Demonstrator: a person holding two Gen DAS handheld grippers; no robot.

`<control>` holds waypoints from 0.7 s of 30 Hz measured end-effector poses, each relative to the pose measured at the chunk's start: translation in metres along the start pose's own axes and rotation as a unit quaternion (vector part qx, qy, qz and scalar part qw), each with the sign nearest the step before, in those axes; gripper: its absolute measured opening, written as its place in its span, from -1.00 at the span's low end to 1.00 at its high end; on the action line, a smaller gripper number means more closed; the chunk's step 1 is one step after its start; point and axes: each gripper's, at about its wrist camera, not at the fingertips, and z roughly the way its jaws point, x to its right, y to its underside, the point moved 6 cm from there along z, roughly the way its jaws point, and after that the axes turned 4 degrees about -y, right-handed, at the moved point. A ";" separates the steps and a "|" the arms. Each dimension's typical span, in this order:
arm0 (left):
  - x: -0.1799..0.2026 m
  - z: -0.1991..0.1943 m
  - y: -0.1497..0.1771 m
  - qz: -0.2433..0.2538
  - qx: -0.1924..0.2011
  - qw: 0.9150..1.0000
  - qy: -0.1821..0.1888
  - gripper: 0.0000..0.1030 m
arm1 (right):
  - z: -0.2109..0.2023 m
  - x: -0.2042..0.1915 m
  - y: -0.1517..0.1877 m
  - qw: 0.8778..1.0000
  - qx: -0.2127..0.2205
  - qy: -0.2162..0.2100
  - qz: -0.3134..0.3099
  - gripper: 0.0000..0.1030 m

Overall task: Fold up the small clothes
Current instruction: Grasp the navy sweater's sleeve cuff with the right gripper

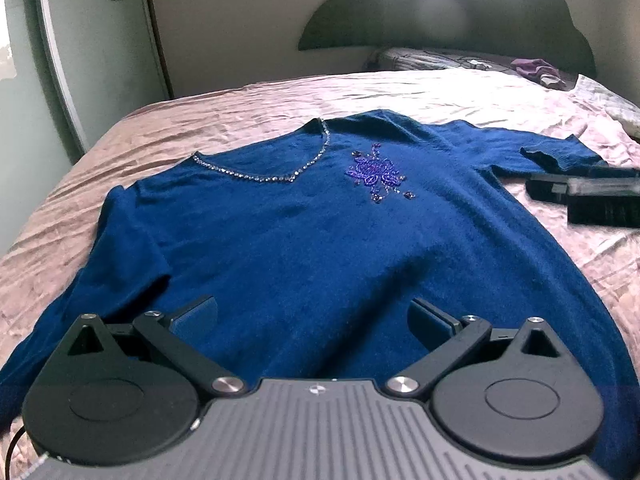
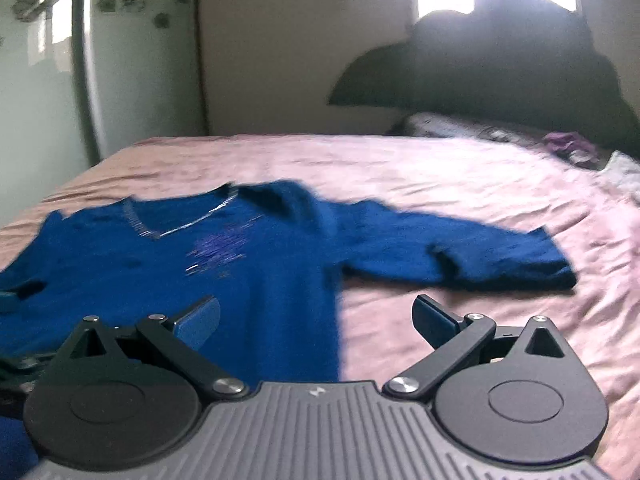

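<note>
A dark blue sweater lies spread flat on the pink bedspread, front up, with a sparkly neckline trim and a purple bead motif on the chest. My left gripper hovers over its lower body, open, nothing between the fingers. In the right wrist view the sweater appears blurred, its right sleeve stretched out sideways. My right gripper is open above the sweater's right side edge; its dark fingers show near the sleeve cuff in the left wrist view.
The bed's left edge meets a glass wardrobe door with flower decals. A dark headboard and patterned pillow stand at the back. A purple cloth and a white fabric lie at the far right.
</note>
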 end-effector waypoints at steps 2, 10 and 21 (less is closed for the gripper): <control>0.000 0.003 -0.001 -0.001 -0.002 1.000 0.001 0.99 | 0.007 0.018 -0.007 1.000 0.012 0.016 0.006 0.99; 0.003 0.016 -0.001 0.000 -0.017 1.000 0.004 0.99 | 0.057 0.089 -0.018 0.996 -0.005 0.089 0.028 0.41; -0.002 0.032 -0.001 -0.007 -0.035 0.999 0.002 0.99 | 0.103 0.118 -0.008 0.991 -0.053 0.122 0.007 -0.25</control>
